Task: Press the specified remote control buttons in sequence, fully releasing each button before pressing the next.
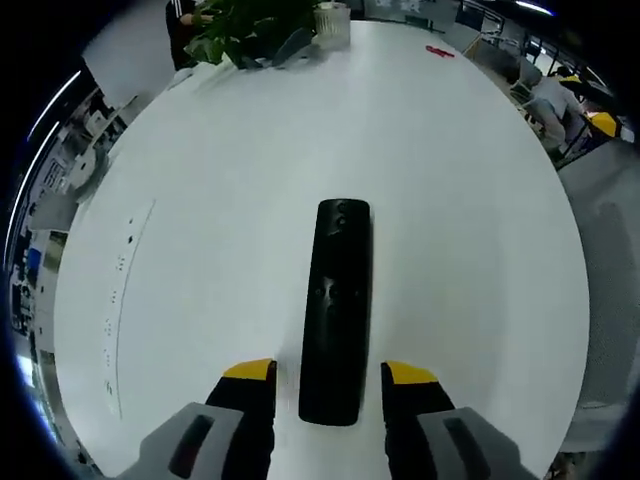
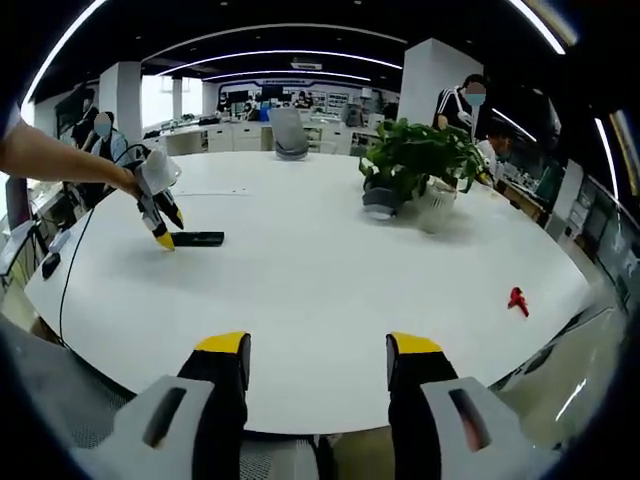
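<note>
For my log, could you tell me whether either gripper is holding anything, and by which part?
Nothing is held. The left gripper has its jaws open astride the near end of the remote without closing on it; the right gripper is open over the table.

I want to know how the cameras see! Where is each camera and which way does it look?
Left gripper view: rides the left tongs, low over the table, looking along the remote between its open jaws.
Right gripper view: rides the right tongs at the table's edge, looking across it; the person's arm shows.
Shared: remote, table, plant, red thing.
</note>
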### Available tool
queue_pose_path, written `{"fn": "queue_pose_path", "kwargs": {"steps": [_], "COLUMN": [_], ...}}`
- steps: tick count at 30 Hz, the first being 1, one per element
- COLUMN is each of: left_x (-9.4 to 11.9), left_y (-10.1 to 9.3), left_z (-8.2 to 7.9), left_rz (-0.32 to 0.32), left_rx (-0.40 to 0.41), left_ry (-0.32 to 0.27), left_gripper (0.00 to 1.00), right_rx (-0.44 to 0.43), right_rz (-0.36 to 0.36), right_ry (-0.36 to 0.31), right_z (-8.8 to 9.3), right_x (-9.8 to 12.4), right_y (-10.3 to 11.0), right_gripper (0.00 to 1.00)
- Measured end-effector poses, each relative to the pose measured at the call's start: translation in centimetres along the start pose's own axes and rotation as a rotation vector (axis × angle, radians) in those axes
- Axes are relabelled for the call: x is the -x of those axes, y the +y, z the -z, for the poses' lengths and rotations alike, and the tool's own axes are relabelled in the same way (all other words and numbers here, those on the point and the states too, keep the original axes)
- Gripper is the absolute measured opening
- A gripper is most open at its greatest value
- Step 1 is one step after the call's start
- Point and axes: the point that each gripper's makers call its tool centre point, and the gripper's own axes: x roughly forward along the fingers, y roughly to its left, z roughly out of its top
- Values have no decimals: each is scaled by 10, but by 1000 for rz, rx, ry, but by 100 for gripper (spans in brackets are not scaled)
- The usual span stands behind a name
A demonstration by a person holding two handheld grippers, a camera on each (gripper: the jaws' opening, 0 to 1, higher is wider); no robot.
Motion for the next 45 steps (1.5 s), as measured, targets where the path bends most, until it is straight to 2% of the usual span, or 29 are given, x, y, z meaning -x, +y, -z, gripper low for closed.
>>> {"fn": "queue_pose_path", "kwargs": {"steps": [5, 8, 13, 16, 28, 33, 36, 45], "left_x": [-1, -1, -1, -2, 1, -1, -3, -2], "left_y": [-6, -6, -12, -12, -19, -20, -25, -42], "left_z": [0, 0, -2, -2, -2, -2, -2, 0], "left_rz": [48, 40, 46, 36, -11, -1, 2, 14], "left_rx": [19, 15, -25, -13, 40, 57, 32, 35], "left_ry": [5, 0, 16, 24, -27, -30, -19, -18], "left_gripper": [33, 33, 25, 24, 23, 23, 23, 23], "right_rx": [-1, 4, 6, 9, 6, 5, 6, 10], "right_rz": [0, -2, -5, -4, 2, 3, 6, 5], "right_ry": [-1, 3, -1, -1, -18, -30, -31, -34], "right_z": [0, 1, 0, 0, -4, -5, -5, -6], "right_x": [0, 0, 0, 0, 1, 2, 2, 2], "right_y": [0, 0, 1, 1, -1, -2, -3, -2], "right_gripper": [56, 56, 56, 56, 55, 54, 54, 53]}}
